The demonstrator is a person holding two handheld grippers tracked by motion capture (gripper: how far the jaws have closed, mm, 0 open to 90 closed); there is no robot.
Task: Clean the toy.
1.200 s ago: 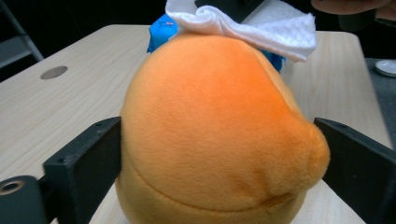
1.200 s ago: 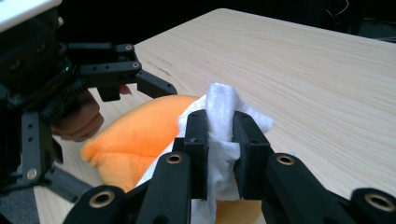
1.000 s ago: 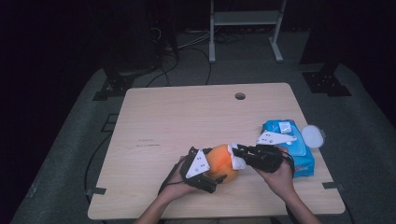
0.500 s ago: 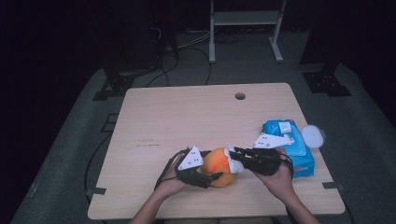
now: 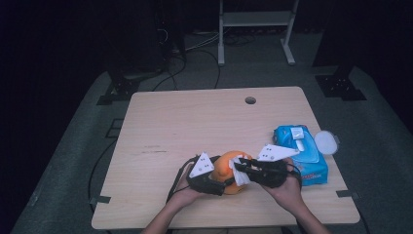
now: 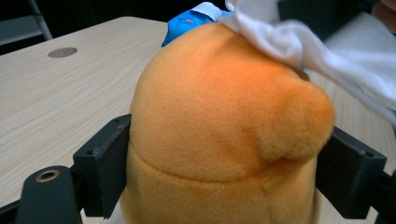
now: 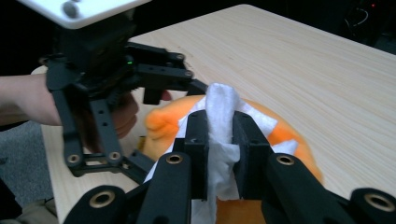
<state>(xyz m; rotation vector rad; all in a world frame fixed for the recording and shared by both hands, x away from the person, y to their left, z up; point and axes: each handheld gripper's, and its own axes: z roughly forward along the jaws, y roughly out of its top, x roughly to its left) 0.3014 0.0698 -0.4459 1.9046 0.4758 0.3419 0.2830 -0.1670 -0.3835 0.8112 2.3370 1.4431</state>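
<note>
I see left gripper (image 5: 214, 176) clamping orange plush (image 6: 224, 135) at near table (image 5: 195, 122) edge — right gripper (image 7: 219, 140) pinches white wipe (image 7: 219, 112) against its top. Blue wipes pack (image 5: 299, 153) just right, lid (image 5: 325, 142) open.

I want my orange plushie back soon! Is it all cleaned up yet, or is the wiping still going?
Not finished yet. Done: a white wipe is out of the blue wipe pack, whose lid is open. In hand: the left gripper clamps the orange plush toy on both sides, while the right gripper pinches the wipe and presses it on the toy's top. Left: I can't tell how much remains to be wiped.
</note>
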